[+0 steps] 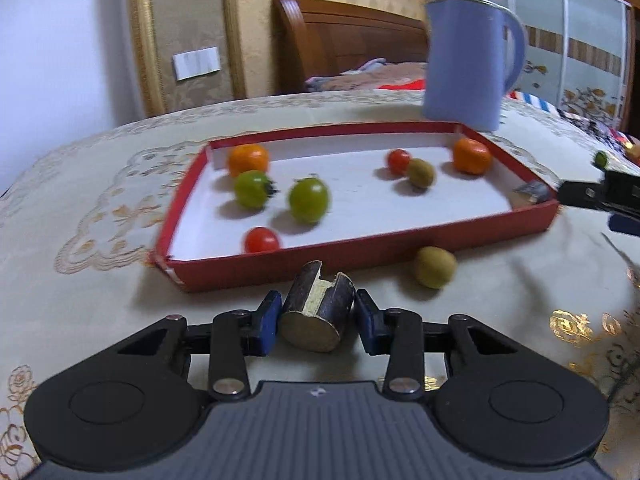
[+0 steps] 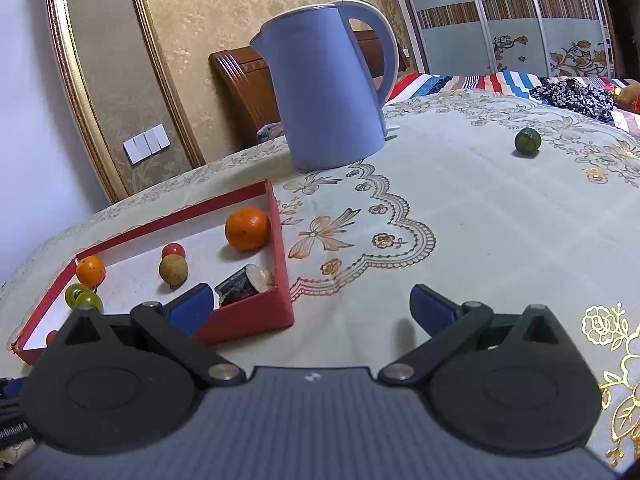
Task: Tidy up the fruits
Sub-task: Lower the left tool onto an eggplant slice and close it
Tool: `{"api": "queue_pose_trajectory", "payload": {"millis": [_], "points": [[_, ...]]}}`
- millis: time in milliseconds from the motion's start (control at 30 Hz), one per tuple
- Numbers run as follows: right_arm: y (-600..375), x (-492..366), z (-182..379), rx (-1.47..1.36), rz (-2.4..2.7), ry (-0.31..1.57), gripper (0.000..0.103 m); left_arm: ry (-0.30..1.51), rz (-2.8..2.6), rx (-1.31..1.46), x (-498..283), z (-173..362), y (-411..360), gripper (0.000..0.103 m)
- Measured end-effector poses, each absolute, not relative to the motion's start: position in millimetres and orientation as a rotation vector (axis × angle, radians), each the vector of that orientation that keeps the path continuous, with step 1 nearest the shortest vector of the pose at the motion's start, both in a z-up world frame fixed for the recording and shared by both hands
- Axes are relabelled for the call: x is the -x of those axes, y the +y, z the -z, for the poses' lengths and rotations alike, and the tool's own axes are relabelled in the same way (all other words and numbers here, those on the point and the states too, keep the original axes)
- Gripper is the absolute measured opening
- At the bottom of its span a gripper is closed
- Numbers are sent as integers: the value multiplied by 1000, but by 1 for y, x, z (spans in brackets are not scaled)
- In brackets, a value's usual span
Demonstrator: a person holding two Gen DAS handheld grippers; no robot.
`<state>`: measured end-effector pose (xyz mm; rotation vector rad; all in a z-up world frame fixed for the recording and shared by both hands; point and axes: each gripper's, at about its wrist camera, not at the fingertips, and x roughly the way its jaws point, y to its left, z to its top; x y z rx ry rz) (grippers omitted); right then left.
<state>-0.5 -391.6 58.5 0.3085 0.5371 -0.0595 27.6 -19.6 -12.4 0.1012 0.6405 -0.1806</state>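
A red tray [image 1: 360, 246] with a white floor holds two oranges, two green fruits, two red tomatoes and a brown kiwi-like fruit [image 1: 421, 172]. My left gripper [image 1: 316, 320] sits just before the tray's near wall, its blue pads on either side of a dark sugarcane piece [image 1: 316, 312]; the right pad shows a small gap. Another brown fruit [image 1: 435, 267] lies on the cloth by the tray. My right gripper [image 2: 312, 306] is open and empty at the tray's right corner [image 2: 256, 316], where a second sugarcane piece [image 2: 244, 286] lies inside. A green fruit [image 2: 527, 141] lies far right.
A blue kettle [image 2: 332, 88] stands on the embroidered tablecloth [image 2: 460, 220] behind the tray. A wooden headboard and bedding lie beyond the table. The right gripper shows at the right edge of the left wrist view [image 1: 600, 194].
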Motion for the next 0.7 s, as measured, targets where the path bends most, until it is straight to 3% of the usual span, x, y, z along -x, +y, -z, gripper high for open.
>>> {"api": "queue_pose_trajectory", "payload": {"millis": [333, 567, 700], "points": [[-387, 1, -60, -284, 49, 537, 103, 636, 143, -12, -35, 15, 15, 40], [-336, 6, -68, -91, -84, 554, 103, 632, 134, -41, -35, 16, 10, 39], [-314, -3, -63, -92, -201, 648, 87, 631, 124, -53, -35, 17, 8, 41]]}}
